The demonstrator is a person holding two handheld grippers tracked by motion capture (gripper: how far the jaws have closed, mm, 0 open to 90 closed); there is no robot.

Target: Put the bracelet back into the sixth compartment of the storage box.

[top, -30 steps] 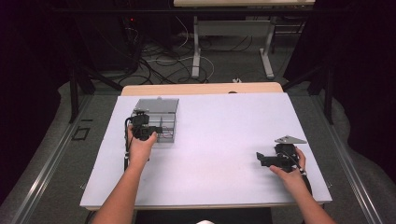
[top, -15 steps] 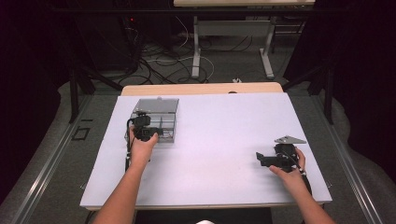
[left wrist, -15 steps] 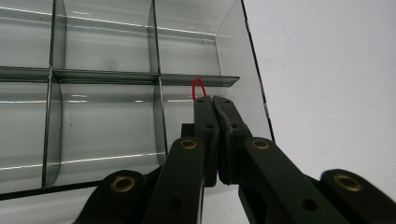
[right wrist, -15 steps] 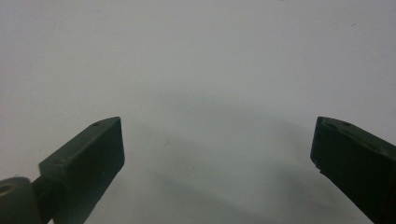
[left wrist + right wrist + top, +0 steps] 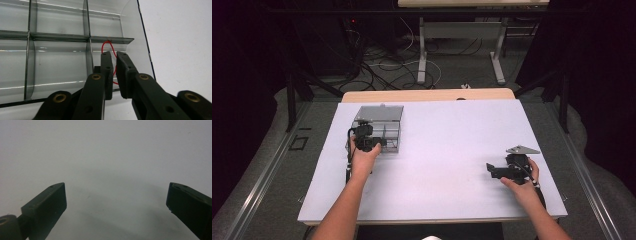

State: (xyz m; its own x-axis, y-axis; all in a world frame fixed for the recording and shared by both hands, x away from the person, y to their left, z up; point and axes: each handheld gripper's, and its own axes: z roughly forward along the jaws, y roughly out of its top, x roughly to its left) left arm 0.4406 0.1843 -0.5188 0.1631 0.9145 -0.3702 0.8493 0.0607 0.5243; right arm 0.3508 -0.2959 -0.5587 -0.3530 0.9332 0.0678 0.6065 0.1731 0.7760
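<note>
A clear plastic organiser box [image 5: 381, 116] with several compartments [image 5: 60, 37] stands at the table's far left. My left gripper [image 5: 381, 143] reaches into its near right compartment. In the left gripper view a thin red wire loop [image 5: 108, 45] runs through the narrow gap between the jaws of the left gripper [image 5: 114, 53]. Those jaws have just been opening, and the pads stand slightly apart from the wire. My right gripper [image 5: 490, 170] rests low over the white table [image 5: 447, 130] at the near right, jaws wide apart [image 5: 116, 195] with nothing between them.
The white tabletop [image 5: 105, 150] stretches bare between the two hands. A wooden table edge [image 5: 427, 95] shows behind it, with cables and a metal stand's legs [image 5: 422, 65] on the floor beyond.
</note>
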